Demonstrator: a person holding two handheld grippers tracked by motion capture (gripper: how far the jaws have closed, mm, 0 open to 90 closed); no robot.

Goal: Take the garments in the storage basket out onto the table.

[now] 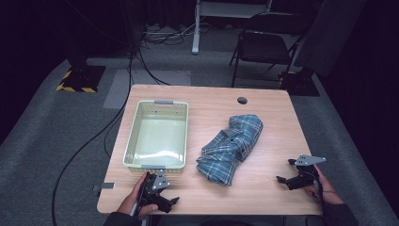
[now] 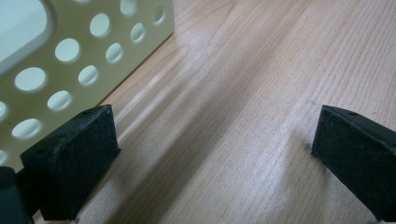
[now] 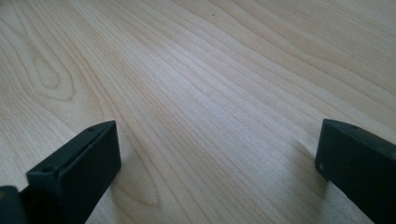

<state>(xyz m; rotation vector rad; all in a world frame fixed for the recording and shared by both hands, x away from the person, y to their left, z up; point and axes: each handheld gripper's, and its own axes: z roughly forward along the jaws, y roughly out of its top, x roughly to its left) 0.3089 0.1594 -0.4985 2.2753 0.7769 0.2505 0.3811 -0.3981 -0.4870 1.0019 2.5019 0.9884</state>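
Note:
A crumpled blue plaid shirt [image 1: 231, 147] lies on the wooden table [image 1: 268, 193], right of centre. A pale green perforated basket [image 1: 157, 134] stands left of it with nothing inside. My left gripper [image 1: 165, 193] rests near the front edge just below the basket, jaws wide apart over bare wood [image 2: 215, 140], with the basket's wall [image 2: 84, 51] close at its left. My right gripper [image 1: 285, 172] sits at the front right, a short way right of the shirt, open over bare wood [image 3: 217, 140].
A round cable hole [image 1: 242, 100] marks the table's far edge. Beyond the table stand a black folding chair [image 1: 266, 44] and a white desk frame [image 1: 197, 28]; cables run over the grey floor at the left.

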